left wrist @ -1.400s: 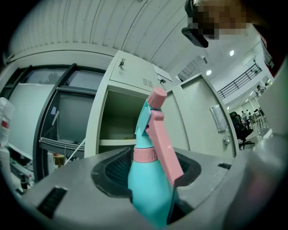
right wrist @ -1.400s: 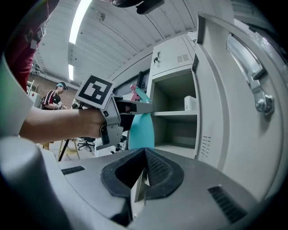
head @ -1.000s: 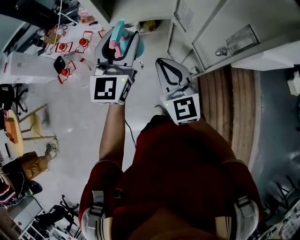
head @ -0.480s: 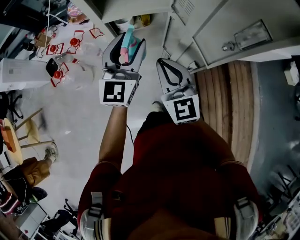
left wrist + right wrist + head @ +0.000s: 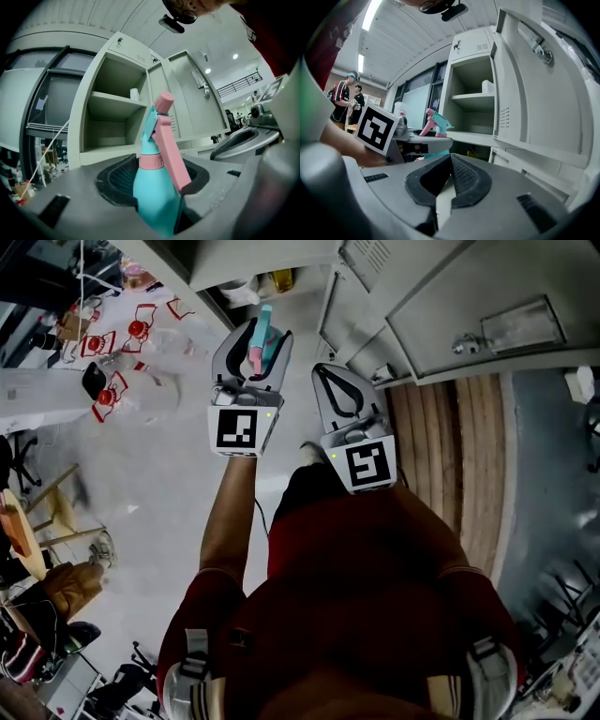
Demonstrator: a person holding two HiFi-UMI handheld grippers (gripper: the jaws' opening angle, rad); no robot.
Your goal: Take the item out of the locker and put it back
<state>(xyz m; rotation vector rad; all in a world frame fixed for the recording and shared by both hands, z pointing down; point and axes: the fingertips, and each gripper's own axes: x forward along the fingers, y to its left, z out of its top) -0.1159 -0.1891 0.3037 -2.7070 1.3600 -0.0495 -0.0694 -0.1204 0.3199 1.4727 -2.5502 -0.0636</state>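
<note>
Right gripper [image 5: 449,161] is empty, its jaws closed tip to tip. Left gripper [image 5: 255,334] clamps the teal spray bottle [image 5: 154,187] just before the open locker [image 5: 89,126], whose door [image 5: 543,117] stands swung right. A small white thing [image 5: 134,94] sits on the upper shelf. Since a second ago the bottle has drawn nearer the opening

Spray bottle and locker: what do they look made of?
Spray bottle: likely plastic, a smooth teal body with a soft sheen; the pink trigger and collar look moulded.
Locker: probably painted sheet metal, matte pale grey, with thin folded edges and pressed vent louvres.
</note>
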